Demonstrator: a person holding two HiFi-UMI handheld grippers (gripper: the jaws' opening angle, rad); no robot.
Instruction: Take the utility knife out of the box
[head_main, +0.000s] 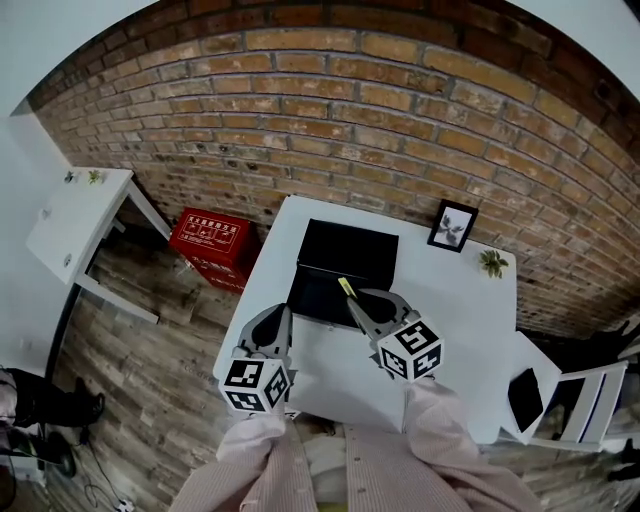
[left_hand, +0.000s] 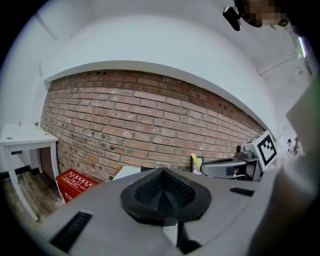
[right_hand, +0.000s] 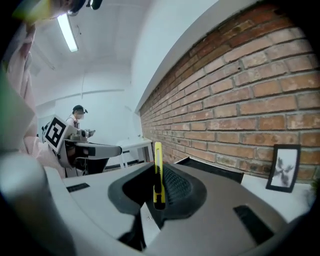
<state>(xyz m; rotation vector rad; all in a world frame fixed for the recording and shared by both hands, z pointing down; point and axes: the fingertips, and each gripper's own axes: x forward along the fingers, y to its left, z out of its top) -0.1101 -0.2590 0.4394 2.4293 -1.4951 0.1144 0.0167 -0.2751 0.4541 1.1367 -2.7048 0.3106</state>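
An open black box lies on the white table near the brick wall. My right gripper is raised over the box's front part and is shut on the yellow utility knife. In the right gripper view the knife stands upright between the pads, its tip above them. The left gripper view shows the same knife sticking out of the right gripper. My left gripper hovers at the table's left edge, beside the box. Its jaws are shut with nothing between them, as the left gripper view shows.
A picture frame and a small plant stand at the table's back right. A red crate sits on the wooden floor to the left, beyond it a white side table. A white chair stands at the right.
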